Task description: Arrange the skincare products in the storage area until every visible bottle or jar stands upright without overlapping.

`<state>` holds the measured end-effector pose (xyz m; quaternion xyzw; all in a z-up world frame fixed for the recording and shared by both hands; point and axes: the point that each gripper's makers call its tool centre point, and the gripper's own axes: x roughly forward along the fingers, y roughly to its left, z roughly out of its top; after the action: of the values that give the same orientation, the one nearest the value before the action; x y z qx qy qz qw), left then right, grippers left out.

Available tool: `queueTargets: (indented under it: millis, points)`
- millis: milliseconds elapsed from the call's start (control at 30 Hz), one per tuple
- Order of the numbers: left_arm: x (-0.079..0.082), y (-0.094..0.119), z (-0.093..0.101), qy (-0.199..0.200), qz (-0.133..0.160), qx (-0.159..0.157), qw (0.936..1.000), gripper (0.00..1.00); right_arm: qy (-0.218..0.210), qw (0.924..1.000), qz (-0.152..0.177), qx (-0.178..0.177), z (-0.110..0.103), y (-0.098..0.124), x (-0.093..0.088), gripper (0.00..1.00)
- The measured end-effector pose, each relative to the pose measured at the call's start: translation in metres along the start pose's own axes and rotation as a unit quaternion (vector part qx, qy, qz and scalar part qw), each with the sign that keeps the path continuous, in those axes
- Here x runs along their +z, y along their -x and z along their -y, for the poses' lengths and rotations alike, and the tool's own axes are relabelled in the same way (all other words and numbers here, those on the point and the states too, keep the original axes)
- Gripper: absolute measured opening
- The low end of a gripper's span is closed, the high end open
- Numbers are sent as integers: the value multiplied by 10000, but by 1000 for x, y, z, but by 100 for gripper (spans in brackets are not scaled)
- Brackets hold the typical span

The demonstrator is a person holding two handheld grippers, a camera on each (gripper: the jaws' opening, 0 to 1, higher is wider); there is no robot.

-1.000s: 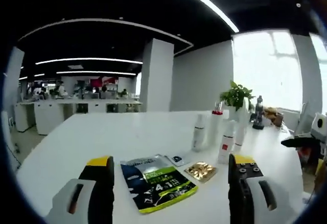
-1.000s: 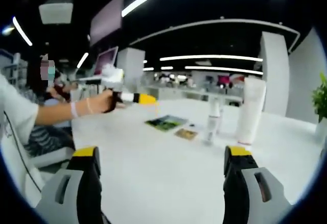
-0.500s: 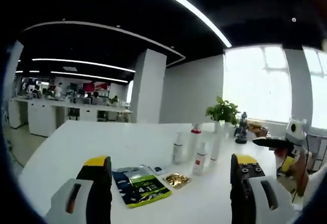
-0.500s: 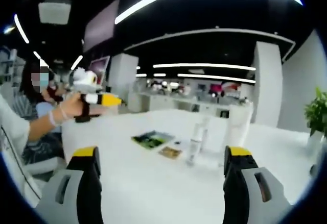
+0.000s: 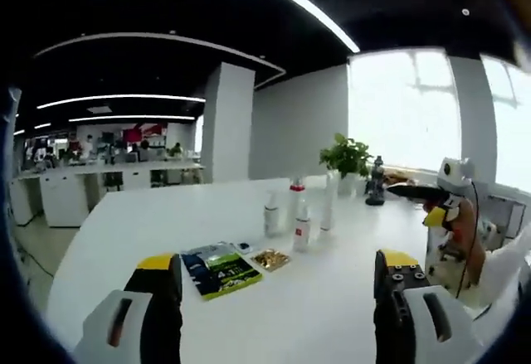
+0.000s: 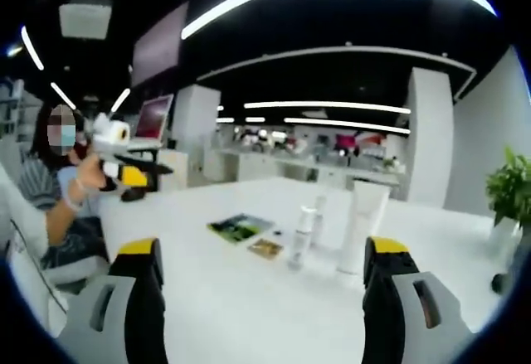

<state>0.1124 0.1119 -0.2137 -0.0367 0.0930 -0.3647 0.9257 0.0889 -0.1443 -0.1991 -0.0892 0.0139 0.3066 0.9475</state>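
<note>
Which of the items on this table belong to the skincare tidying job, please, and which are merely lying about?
Job:
white bottles
tall white tube

Lying about:
green-and-black packet
gold sachet
potted plant
dark figurine

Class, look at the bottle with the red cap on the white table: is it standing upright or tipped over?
Upright. The red-capped bottle stands with its cap uppermost on the white table.
</note>
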Motion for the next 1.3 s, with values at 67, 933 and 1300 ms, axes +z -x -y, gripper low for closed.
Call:
queueTargets:
  millis: [67, 933, 1300]
  points:
    - [-1, 8, 1, -35, 2, 37, 10000, 98, -32, 10000, 6, -72, 2, 8, 0, 100]
    - [-25, 91, -7, -232, 599, 1380, 9883, 100, 166, 9950, 193, -962, 13, 60, -12, 100]
    - [-32, 93, 9, 48, 761, 1248, 9893, 99, -246, 9964, 33, -810, 14, 51, -34, 99]
